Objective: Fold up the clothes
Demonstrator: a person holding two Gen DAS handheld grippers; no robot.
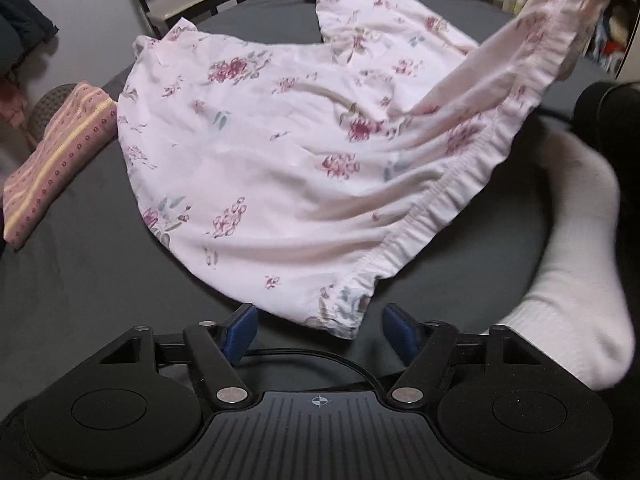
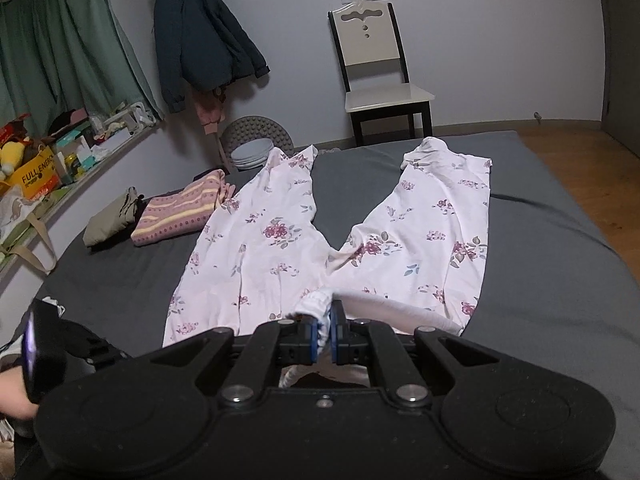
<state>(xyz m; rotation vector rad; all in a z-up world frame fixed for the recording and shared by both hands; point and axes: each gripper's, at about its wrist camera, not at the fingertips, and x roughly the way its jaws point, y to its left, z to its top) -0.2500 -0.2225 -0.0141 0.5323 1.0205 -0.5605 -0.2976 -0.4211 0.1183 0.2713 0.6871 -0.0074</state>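
Pink floral pyjama trousers [image 1: 280, 152] lie spread on the grey bed, legs pointing away, also seen in the right wrist view as floral trousers [image 2: 280, 256]. My right gripper [image 2: 325, 334] is shut on the gathered elastic waistband [image 2: 316, 304] and lifts that end; in the left wrist view the raised waistband [image 1: 532, 60] rises toward the top right. My left gripper [image 1: 320, 332] is open, its blue pads [image 1: 242, 330] either side of the lower waistband corner [image 1: 340, 316], not gripping it.
A folded pink striped garment [image 2: 180, 212] and a folded olive one [image 2: 112, 216] lie at the bed's left. A person's white sock [image 1: 576, 260] rests on the bed [image 2: 540, 248] at right. A chair [image 2: 380, 76], hanging jacket [image 2: 200, 40] and cluttered shelf [image 2: 48, 160] stand beyond.
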